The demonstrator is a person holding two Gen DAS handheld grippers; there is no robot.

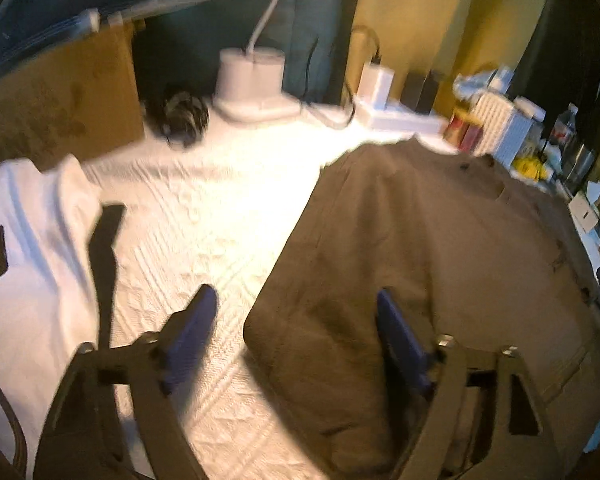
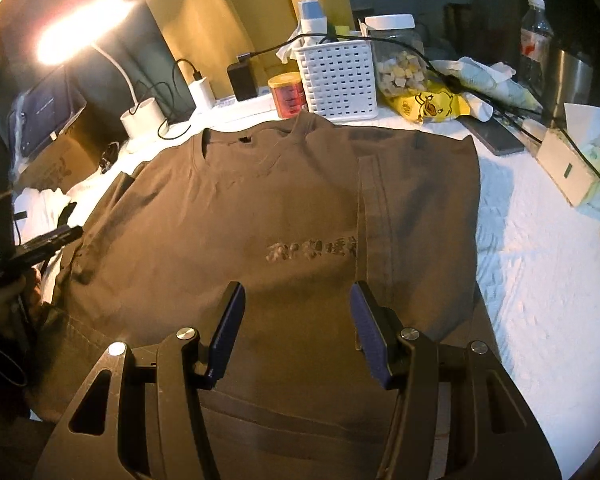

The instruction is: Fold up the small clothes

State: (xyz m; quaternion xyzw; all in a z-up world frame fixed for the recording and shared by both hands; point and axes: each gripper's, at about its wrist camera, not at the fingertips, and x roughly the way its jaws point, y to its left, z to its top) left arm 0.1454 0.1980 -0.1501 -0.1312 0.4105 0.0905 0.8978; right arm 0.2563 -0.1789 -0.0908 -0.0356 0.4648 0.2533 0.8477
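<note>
A brown T-shirt (image 2: 228, 216) lies face up on the white textured cover (image 2: 540, 280), collar toward the back, with its right side folded inward over the print. My right gripper (image 2: 298, 292) hovers open over the shirt's lower middle, nothing between its blue pads. In the left wrist view the same shirt (image 1: 440, 248) fills the right half. My left gripper (image 1: 296, 300) is open and straddles the shirt's left sleeve edge, one finger over the cover and the other over the cloth, without pinching it. A hand holds that left gripper (image 2: 66, 236) at the shirt's left side.
A white garment (image 1: 32, 240) lies to the left beside a cardboard box (image 1: 60, 104). Along the back stand a lamp base (image 1: 252, 80), a charger, a red can (image 2: 287, 94), a white basket (image 2: 338, 80) and a jar. A tissue box (image 2: 572, 168) and cables sit on the right.
</note>
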